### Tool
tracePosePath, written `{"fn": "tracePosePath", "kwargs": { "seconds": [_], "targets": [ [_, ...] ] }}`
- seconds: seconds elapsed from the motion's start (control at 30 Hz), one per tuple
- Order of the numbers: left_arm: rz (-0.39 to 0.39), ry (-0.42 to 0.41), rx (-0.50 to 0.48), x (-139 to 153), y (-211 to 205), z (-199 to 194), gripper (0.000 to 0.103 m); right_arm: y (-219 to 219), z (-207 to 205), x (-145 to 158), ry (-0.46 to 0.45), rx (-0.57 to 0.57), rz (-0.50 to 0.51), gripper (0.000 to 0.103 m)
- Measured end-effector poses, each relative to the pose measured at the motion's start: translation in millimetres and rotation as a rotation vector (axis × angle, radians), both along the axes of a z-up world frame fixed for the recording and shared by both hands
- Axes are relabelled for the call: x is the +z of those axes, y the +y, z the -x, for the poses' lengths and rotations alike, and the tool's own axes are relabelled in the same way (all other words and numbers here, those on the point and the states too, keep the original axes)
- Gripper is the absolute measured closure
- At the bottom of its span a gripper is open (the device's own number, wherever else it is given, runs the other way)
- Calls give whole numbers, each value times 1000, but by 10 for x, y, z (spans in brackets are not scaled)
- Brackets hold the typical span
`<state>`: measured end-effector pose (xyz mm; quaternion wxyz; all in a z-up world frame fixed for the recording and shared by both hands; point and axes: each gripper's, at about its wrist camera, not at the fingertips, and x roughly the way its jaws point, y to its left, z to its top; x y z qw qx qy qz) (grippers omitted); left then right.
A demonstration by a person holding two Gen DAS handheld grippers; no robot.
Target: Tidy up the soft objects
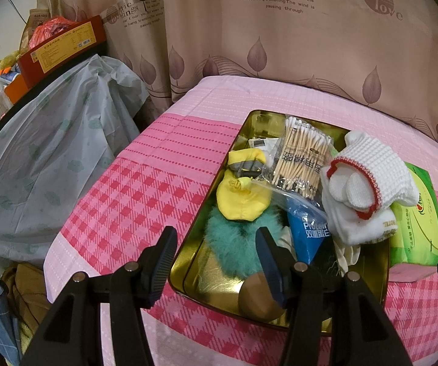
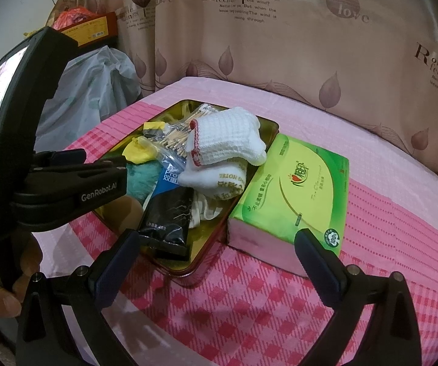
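Left wrist view: left claw [image 1: 215,262] open, empty, hovering over the near end of the gold tin [image 1: 206,277]. Teal pom-pom [image 1: 234,244] at 12 o'clock of the fingertips; yellow sock [image 1: 243,195] beyond it; white knit gloves [image 1: 368,170] piled at 2 o'clock.

Right wrist view: right claw [image 2: 215,244] open, empty, over the bed [image 2: 249,305]. Green tissue pack [image 2: 295,189] sits at 1 o'clock, touching the tin's right side, outside it.

Likely step: picking the next soft item. Next move: straddle the tissue pack with the right claw and close gently; pack will squash.
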<state>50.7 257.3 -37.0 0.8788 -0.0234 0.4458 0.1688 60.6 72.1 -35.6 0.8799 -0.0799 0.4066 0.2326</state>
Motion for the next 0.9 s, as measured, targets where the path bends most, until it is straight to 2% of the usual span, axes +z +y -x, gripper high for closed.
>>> {"fn": "tracePosePath", "kwargs": {
  "seconds": [0.9],
  "targets": [
    [-2,-3,-2,2,-16,-8,48,12,-15,-17,-9,4,11,3]
  ]
}}
